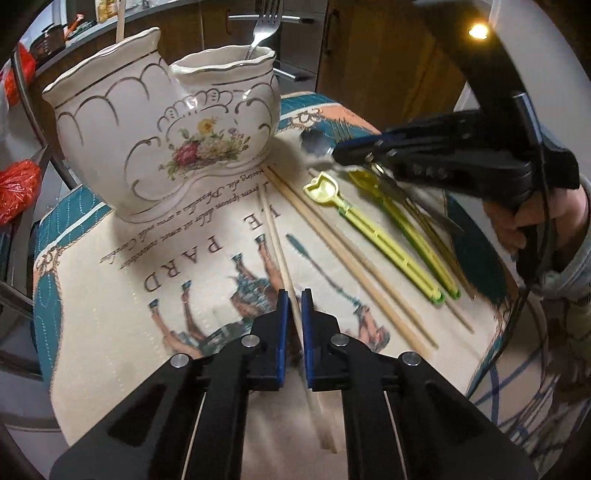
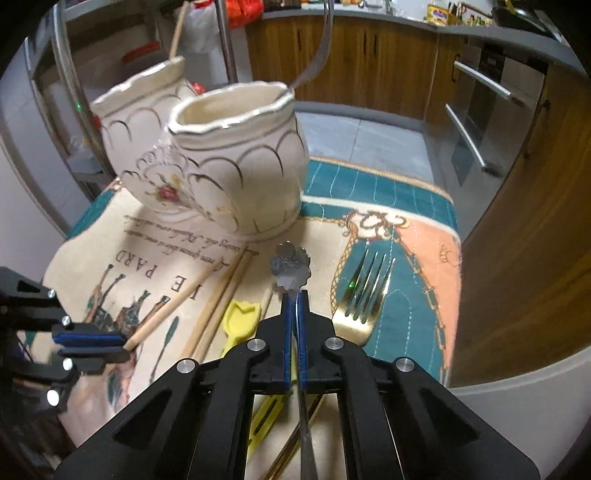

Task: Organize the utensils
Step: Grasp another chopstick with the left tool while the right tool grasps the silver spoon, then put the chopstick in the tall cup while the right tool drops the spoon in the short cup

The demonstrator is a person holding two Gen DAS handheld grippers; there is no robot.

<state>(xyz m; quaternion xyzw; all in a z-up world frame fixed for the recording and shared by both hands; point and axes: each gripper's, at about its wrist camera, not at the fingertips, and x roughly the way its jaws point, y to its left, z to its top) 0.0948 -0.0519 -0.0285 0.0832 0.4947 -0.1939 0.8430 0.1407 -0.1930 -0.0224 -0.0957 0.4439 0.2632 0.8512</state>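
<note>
A white two-pot ceramic utensil holder with a flower print stands on a printed cloth; it also shows in the right wrist view. A silver fork stands in its right pot, a wooden stick in its left. My left gripper is shut on a wooden chopstick, also visible in the right wrist view. My right gripper is shut on a silver flower-shaped spoon, held just above the cloth in front of the holder.
On the cloth lie a pair of wooden chopsticks, a yellow plastic spoon, green plastic utensils and a gold fork. Wooden cabinets and an oven stand behind. The table edge runs at the right.
</note>
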